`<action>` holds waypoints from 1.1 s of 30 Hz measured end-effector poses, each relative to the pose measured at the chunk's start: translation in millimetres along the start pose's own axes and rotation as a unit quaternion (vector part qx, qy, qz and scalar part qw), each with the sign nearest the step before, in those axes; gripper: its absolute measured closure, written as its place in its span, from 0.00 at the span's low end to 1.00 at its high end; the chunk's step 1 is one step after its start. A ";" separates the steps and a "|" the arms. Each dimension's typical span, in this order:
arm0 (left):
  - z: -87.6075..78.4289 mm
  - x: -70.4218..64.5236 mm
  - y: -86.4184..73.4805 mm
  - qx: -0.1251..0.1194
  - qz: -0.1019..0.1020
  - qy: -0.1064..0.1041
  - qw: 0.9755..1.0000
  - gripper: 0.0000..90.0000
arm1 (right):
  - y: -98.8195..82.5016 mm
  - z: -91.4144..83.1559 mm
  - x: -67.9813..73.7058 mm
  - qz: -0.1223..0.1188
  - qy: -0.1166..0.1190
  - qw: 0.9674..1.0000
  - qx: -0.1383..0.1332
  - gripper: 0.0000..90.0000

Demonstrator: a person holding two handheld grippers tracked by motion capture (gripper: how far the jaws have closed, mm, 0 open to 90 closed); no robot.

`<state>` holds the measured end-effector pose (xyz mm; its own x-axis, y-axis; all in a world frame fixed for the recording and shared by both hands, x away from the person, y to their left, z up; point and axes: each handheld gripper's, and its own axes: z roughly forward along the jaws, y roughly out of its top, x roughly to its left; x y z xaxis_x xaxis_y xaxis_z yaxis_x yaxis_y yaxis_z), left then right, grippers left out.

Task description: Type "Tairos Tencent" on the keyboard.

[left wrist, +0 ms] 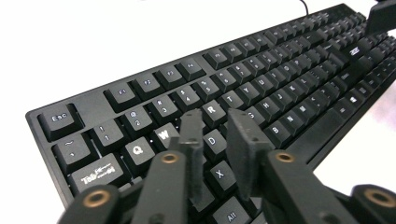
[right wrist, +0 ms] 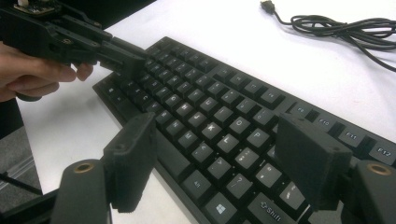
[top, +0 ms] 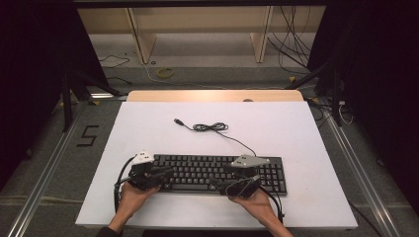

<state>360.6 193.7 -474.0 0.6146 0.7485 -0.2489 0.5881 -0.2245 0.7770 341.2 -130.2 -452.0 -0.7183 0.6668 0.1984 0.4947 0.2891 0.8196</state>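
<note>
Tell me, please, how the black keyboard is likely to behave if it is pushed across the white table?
The keyboard looks like a rigid, flat slab, so it would probably slide as one piece rather than tip or roll. Its trailing cable lies loosely coiled on the table and would likely drag behind floppily. The keys probably give under pressure, so pushing the frame edge seems safer.

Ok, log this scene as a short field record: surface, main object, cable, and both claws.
surface: white table top
main object: black full-size plastic keyboard, lying flat near the front edge
cable: black USB cable, coiled behind the keyboard, plug unconnected
left claw: over the W, D, X keys, jaws a narrow gap apart, holding nothing
right claw: open wide over the keyboard's right half
</note>
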 end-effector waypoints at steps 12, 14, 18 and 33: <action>-5.2 -1.6 0.0 -0.016 -0.020 -0.019 0.999 0.47 | 0.2 0.5 1.6 -0.002 0.005 1.000 -0.002 0.35; -6.9 -2.7 -0.5 -0.022 -0.019 -0.023 0.999 0.44 | 0.1 1.0 2.1 -0.003 0.006 1.000 -0.001 0.35; -9.8 -4.6 -1.0 -0.033 -0.014 -0.028 0.999 0.38 | -0.3 2.4 3.8 -0.004 0.010 1.000 0.000 0.36; -18.5 -7.2 -3.5 -0.046 -0.021 -0.033 0.998 0.31 | -2.0 8.4 12.3 -0.013 0.027 0.999 0.010 0.46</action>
<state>344.3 200.6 -464.3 0.6248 0.7134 -0.3174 0.5657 -0.1333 0.8138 335.5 -116.8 -455.8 -0.7568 0.6202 0.2065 0.4845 0.3201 0.8141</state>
